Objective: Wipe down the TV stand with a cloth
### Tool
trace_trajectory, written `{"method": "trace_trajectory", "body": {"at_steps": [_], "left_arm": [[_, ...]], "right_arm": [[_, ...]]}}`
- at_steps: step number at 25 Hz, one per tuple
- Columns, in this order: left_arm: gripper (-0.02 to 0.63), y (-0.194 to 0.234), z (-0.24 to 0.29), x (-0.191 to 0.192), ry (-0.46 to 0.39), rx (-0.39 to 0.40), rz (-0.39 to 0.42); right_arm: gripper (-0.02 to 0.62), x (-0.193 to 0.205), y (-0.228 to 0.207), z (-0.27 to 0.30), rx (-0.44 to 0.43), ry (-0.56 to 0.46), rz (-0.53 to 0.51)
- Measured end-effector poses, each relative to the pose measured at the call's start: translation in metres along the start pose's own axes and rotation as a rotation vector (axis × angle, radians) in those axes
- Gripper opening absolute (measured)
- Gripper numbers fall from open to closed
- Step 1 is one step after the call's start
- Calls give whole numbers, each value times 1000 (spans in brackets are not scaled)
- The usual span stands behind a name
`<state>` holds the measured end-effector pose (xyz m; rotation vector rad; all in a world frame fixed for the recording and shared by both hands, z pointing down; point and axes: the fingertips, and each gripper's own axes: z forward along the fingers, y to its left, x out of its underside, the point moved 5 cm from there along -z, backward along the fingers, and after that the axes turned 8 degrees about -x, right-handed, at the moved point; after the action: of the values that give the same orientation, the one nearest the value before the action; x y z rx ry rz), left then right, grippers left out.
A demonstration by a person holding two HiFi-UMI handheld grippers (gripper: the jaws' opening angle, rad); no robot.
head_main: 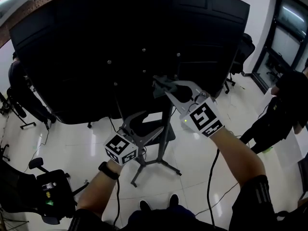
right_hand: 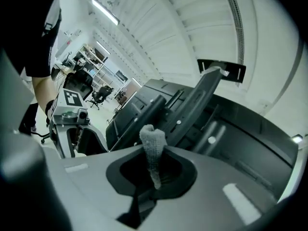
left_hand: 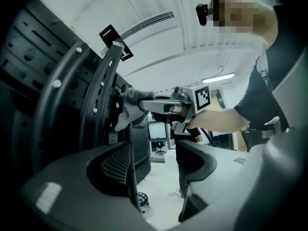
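Black office chair (head_main: 45, 191) sits at the near left on the white tiled floor (head_main: 82, 143). Right of it, our left gripper (head_main: 147, 126) hangs low beside the grey metal TV stand (head_main: 166, 129). Its fingers are spread wide and grip nothing. In the left gripper view a thin dark strut rises just inside one jaw, but we cannot tell whether it touches.

The stand's post climbs from splayed legs to the back of the large black flat television (head_main: 120, 32), which fills the far side.

Further right and higher, our right gripper (head_main: 163, 85) has its fingers pressed together on a small grey woolly cloth (right_hand: 153, 146). The pinched tuft stands up between them. It meets the dark mounting bracket where post and screen join, as the left gripper view shows (left_hand: 127, 105).

We judge the wiping to be under way at the top of the stand. The post and legs below look untouched. Next we should draw the cloth down along the post with steady pressure, and the spare gripper could steady the frame.
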<state>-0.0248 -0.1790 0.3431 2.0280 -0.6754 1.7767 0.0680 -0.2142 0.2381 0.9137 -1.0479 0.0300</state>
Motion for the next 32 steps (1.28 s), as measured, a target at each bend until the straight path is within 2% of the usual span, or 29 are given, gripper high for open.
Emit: {"method": "trace_trajectory", "body": {"at_steps": [5, 8, 14, 17, 20, 27, 32], "left_arm": [[316, 0, 37, -60, -65, -31, 70], [316, 0, 58, -89, -89, -46, 112], [316, 9, 87, -131, -139, -98, 126], [316, 15, 92, -132, -125, -135, 118], [316, 18, 95, -123, -108, -159, 98], [316, 18, 95, -94, -74, -186, 66], [316, 25, 94, -73, -39, -200, 49]], "right_arm": [[21, -33, -61, -23, 38, -48, -80], [21, -49, -95, -30, 46, -74, -95], [21, -64, -134, -25, 19, -61, -143], [21, -54, -138, -14, 2, -31, -147], [21, -43, -139, -11, 2, -53, -151], [21, -19, -115, -16, 39, -39, -300], [21, -1, -102, -13, 53, -35, -329]]}}
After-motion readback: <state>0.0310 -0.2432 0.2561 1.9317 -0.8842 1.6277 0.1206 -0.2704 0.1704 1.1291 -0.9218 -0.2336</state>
